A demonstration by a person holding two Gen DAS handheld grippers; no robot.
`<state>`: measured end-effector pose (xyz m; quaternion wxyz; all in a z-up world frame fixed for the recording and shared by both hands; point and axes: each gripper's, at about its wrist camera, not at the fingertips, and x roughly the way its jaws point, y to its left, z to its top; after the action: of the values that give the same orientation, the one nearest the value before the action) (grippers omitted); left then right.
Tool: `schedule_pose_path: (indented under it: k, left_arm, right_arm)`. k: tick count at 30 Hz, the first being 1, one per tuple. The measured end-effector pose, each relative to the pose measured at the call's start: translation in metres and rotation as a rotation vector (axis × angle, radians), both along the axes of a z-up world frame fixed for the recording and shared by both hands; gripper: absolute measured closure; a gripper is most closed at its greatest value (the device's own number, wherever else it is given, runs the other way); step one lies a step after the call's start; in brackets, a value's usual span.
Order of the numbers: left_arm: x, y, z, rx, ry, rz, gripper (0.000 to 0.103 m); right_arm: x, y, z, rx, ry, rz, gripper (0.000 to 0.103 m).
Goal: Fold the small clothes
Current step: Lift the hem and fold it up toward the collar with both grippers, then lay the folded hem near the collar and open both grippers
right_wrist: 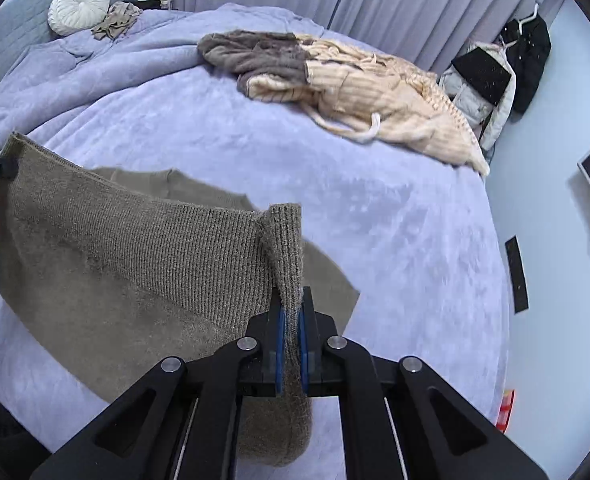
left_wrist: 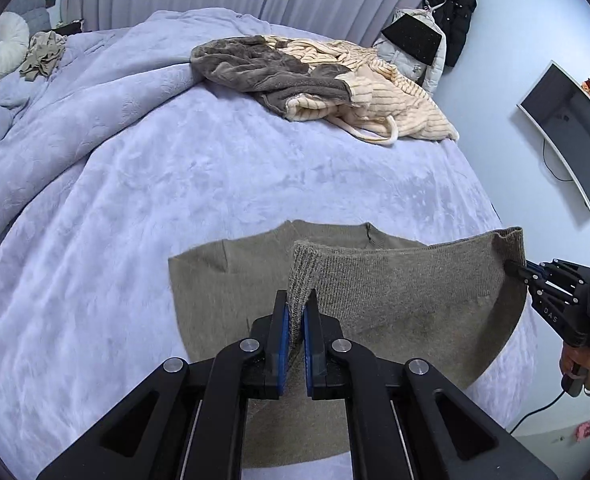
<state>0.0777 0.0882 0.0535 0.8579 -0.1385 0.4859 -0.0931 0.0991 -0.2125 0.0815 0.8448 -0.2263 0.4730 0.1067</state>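
Olive-brown ribbed knit sweater (left_wrist: 223,280) lies on the pale lavender plush bedspread (left_wrist: 155,184), its far part with the neckline flat, its near ribbed hem lifted off the bed. We go left to right.

Left: we have the left gripper (left_wrist: 295,320) clamped on one hem corner, blue pads pinching the knit, corner poking up between the black jaws. Right wrist view confirms it at the far left edge, left gripper's tip (right_wrist: 3,168) on that corner.

Middle: hem band runs taut-ish between the two grips, so its long axis goes side to side across us. Body of the sweater hangs down from it and trails onto the bedspread ahead of both grippers.

Right: we have the right gripper (right_wrist: 291,320) closed on the other hem corner, fabric bunched and folded over between its pads. Left view shows it too (left_wrist: 513,270), with a hand (left_wrist: 587,372) on the handle.

Our judgement: the neckline lies forward of both grippers, about equally near each, so the fold means carrying the hem forward over the flat part, both hands level.

Further back, left to right: round white pleated cushion (right_wrist: 79,6), grey and cream striped fleece garment heap (right_wrist: 315,76); neither touches the sweater.
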Motion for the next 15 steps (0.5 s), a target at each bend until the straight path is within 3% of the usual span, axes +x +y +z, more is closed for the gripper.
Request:
schedule_pose_path:
  k: [6,11,15]
  left_arm:
    - [0.056,-0.002,-0.056,0.057,0.066,0.044,0.096]
    - [0.085,0.001,-0.116,0.108,0.167,0.091,0.096]
    - [0.097,0.004,-0.145,0.122,0.215,0.112,0.096]
  right_arm:
    - [0.064,0.007,-0.058,0.013,0.083,-0.032,0.097]
    - [0.091,-0.003,-0.115,0.008,0.177,-0.089,0.097]
    - [0.102,-0.011,-0.149,0.026,0.246,-0.132,0.097]
